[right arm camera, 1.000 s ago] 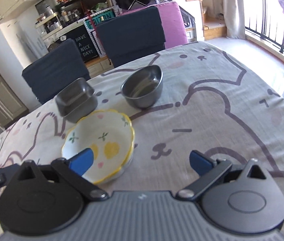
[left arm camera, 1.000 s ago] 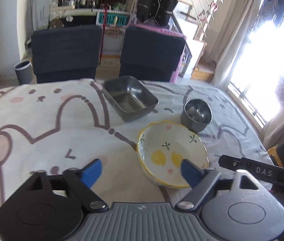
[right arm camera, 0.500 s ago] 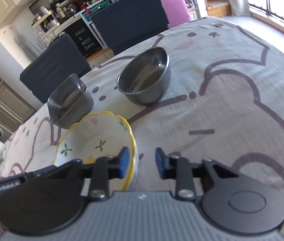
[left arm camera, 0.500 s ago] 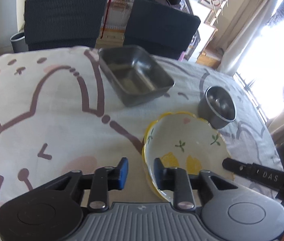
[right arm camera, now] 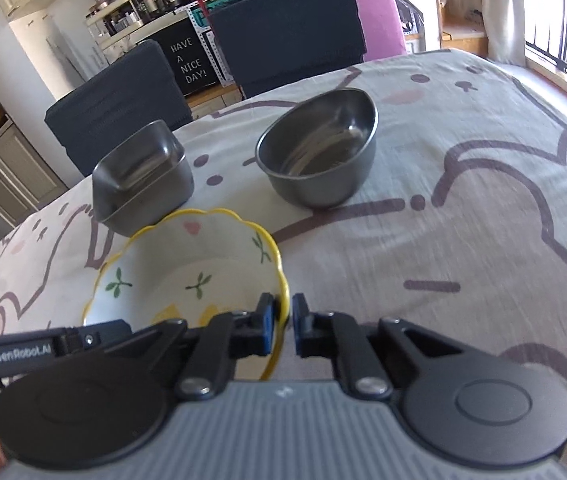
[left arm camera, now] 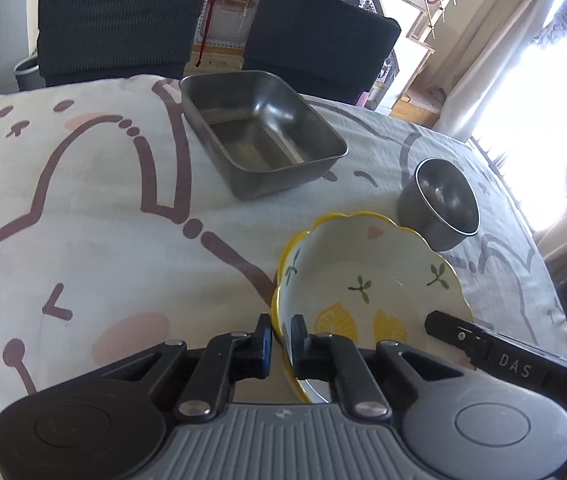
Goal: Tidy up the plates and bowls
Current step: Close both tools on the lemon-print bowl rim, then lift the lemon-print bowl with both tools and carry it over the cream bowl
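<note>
A white ceramic bowl [left arm camera: 367,272] with a yellow scalloped rim and lemon pattern sits on the tablecloth; it also shows in the right wrist view [right arm camera: 187,264]. My left gripper [left arm camera: 281,334] is shut on the bowl's left rim. My right gripper [right arm camera: 283,322] is shut on its right rim. A rectangular steel tray [left arm camera: 259,132] lies beyond the bowl, and a round steel bowl [left arm camera: 441,202] stands to its right. Both show in the right wrist view too, the tray [right arm camera: 143,176] and the round bowl [right arm camera: 319,152].
The table is covered by a cartoon-print cloth [left arm camera: 83,208]. Two dark chairs [left arm camera: 123,20] stand at the far edge. The table's right edge [left arm camera: 539,240] drops off toward a bright window.
Both grippers moved in on the ceramic bowl from open and closed onto its opposite rims. The steel tray and steel bowl have not moved.
</note>
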